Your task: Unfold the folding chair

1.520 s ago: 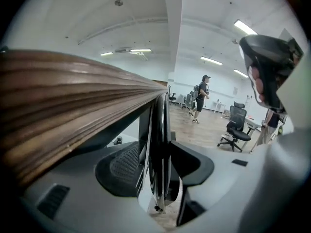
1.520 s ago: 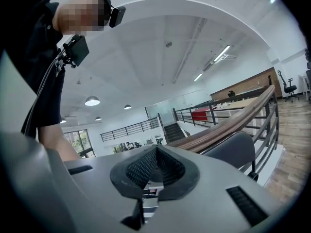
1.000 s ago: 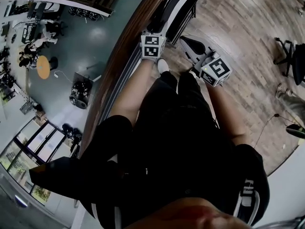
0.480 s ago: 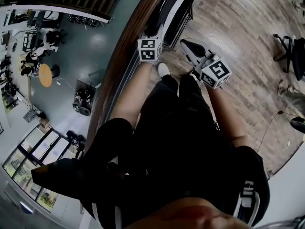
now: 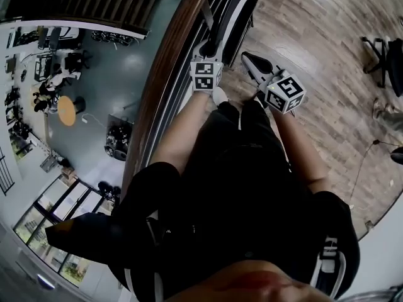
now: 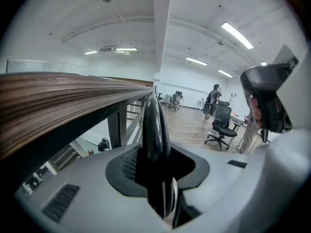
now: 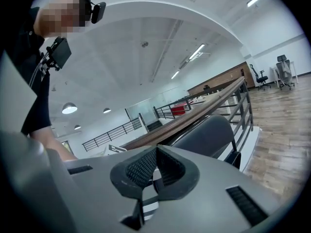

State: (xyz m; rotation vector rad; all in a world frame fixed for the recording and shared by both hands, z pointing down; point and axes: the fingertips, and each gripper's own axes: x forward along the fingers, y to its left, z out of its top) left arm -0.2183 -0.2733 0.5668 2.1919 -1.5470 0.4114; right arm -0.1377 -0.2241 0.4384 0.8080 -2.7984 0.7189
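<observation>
Black clothing fills the near part of the head view, and two bare forearms are stretched forward from it. The left gripper is held at the end of the left forearm, close to the railing. Its fingers have just been closing and are clamped on a glossy black edge of the chair, which stands upright between them. The right gripper is held just beside it, further from the railing. Its fingers are pressed together with nothing between them, and a dark rounded panel of the chair is seen beyond them.

Just ahead of both grippers the chair is found folded flat, its black panels and pale frame set on edge along the railing. Whether it leans on the railing cannot be told. A brown wooden handrail is curved past the left side of the chair, carried on dark metal bars. To the right of the chair a floor of wood planks is spread out.

Further off, in the left gripper view, a black office chair is set on that floor, and a standing person is seen behind it under long ceiling lights. Beyond the handrail, a lower level with a grey-green floor is seen far below.
</observation>
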